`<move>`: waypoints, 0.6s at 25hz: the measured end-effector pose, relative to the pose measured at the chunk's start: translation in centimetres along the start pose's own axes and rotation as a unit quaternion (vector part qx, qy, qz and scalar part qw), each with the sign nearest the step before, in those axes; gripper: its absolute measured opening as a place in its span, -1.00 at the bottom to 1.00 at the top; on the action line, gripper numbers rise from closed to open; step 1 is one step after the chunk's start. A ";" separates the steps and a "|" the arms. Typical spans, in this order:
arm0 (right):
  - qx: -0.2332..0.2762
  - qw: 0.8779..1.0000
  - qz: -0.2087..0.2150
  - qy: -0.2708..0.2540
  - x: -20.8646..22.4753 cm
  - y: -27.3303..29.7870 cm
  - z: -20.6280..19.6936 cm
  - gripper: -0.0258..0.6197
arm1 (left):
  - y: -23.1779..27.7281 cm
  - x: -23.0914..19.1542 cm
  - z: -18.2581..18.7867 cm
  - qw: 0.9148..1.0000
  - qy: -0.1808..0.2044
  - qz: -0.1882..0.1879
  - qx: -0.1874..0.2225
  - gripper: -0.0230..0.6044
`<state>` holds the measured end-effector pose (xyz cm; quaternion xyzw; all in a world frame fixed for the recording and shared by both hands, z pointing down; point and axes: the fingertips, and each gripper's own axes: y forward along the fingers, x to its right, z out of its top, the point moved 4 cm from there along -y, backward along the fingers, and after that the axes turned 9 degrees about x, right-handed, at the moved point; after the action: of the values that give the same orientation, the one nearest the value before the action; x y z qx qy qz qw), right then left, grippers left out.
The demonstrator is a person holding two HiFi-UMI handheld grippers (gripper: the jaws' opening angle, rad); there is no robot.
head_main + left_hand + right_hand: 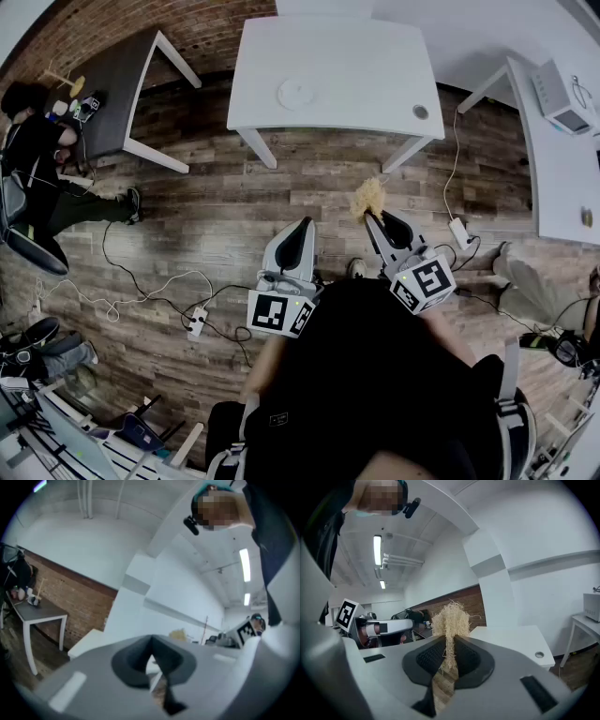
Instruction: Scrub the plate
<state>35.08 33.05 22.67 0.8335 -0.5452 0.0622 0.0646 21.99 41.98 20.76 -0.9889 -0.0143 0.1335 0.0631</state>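
Fingers [427,660] of your right gripper [449,652] are clamped on a tuft of pale, straw-like scrubber [450,619], whose frayed head stands up past the tips. The left gripper [152,660] has its jaws pressed together with nothing between them; only floor shows through the gap behind the tips.

From the head view, you hold both grippers out over the wooden floor [216,211], well short of the white table [375,70]. The right gripper [379,221] points toward the table's near edge with the scrubber [368,197] leading, and the left gripper [298,236] sits alongside, further from the table's right corner.

The plate [297,94] lies flat on the table, near the middle and a little to the left, white on white and hard to read in detail. Nothing touches it, and no view shows whether it is wet, soapy or soiled.

As a judgement, scrubbing has not begun: the tool is in hand, which is the only step that looks done. Left to do are closing on the table, bringing the scrubber down onto the plate, likely steadying the rim with the empty left gripper, and working the fibres across its face.
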 end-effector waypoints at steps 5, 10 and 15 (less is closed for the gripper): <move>0.000 1.000 -0.001 -0.002 0.0 -0.1 -0.1 -0.78 | 0.0 0.0 -0.3 1.000 0.002 -0.001 -0.001 -0.92; -0.002 1.000 -0.003 -0.004 -0.1 0.3 0.0 -0.78 | 0.0 -0.3 -0.2 1.000 -0.002 -0.002 -0.002 -0.92; 0.003 1.000 -0.001 0.010 -1.0 1.1 0.2 -0.78 | -0.7 -1.5 0.2 1.000 -0.006 -0.001 0.000 -0.92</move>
<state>33.67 33.47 22.33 0.8336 -0.5435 0.0718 0.0677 20.44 42.62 21.09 -0.9881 -0.0158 0.1395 0.0633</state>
